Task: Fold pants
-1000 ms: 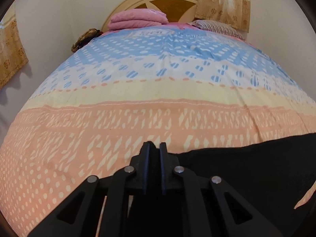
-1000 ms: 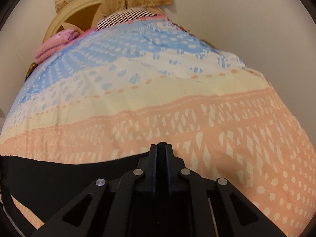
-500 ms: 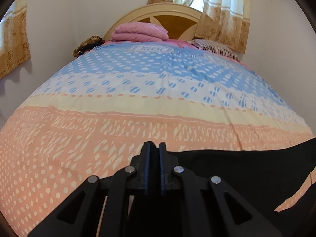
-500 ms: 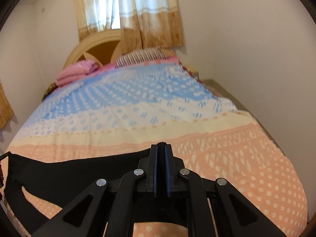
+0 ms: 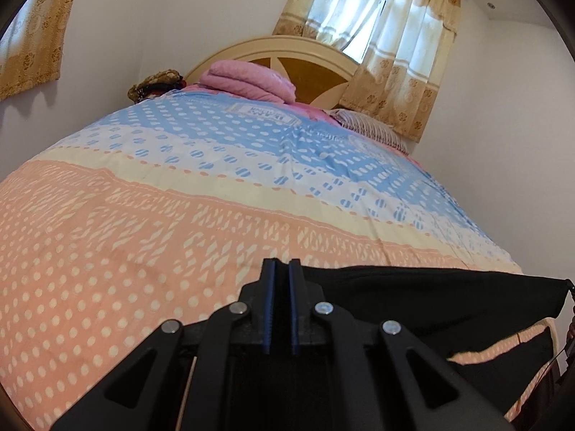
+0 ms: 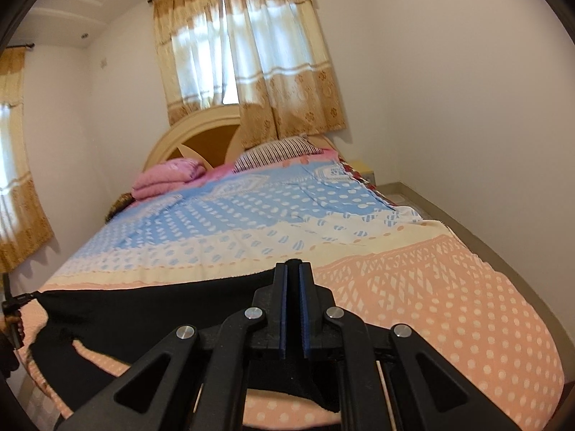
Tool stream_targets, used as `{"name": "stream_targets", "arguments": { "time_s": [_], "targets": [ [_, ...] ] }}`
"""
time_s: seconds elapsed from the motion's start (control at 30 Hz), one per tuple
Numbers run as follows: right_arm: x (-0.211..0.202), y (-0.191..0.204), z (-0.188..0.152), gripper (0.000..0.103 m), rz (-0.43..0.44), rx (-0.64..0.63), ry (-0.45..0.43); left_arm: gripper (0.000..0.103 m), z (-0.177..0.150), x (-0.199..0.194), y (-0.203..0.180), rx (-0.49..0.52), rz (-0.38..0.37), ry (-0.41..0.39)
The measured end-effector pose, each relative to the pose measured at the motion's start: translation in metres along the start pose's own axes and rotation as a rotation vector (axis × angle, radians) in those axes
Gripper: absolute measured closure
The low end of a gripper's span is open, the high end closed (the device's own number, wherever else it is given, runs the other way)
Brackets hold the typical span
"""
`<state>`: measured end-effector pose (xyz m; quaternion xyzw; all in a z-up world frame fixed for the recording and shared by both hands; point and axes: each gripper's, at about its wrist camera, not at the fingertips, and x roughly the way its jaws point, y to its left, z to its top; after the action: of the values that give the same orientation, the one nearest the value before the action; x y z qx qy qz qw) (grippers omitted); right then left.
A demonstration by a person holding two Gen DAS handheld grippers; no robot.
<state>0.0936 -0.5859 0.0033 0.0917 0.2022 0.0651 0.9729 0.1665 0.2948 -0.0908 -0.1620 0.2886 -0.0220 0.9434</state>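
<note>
The black pants point(image 5: 431, 298) hang stretched in a band between my two grippers, above the near end of the bed. In the left wrist view my left gripper point(image 5: 282, 264) is shut on the pants' top edge, and the cloth runs off to the right. In the right wrist view my right gripper point(image 6: 293, 265) is shut on the same pants point(image 6: 143, 309), which run left to a far corner held at the frame's edge. A lower part of the pants sags towards the bedcover point(image 6: 431, 305).
The bedcover point(image 5: 143, 233) is patterned in peach, cream and blue. A folded pink blanket point(image 5: 248, 79) and a striped pillow point(image 6: 276, 152) lie by the headboard point(image 6: 201, 133). White walls stand close along both long sides. A curtained window point(image 6: 237, 54) is behind the headboard.
Both grippers have risen and tipped upward, so the walls, window and ceiling now show. The pants have lifted with them and hang higher over the bedcover, still gripped at both ends.
</note>
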Motion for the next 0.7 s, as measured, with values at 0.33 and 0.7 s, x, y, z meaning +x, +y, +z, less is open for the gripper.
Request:
{"name": "stream_targets", "arguments": {
  "time_s": [0.33, 0.7],
  "targets": [
    [-0.053, -0.013, -0.05, 0.097, 0.049, 0.027, 0.0, 0.1, -0.034, -0.043, 0.033, -0.059, -0.033, -0.058],
    [-0.062, -0.025, -0.089, 0.097, 0.021, 0.051, 0.076, 0.034, -0.064, -0.033, 0.014, -0.041, -0.04, 0.045]
  ]
}}
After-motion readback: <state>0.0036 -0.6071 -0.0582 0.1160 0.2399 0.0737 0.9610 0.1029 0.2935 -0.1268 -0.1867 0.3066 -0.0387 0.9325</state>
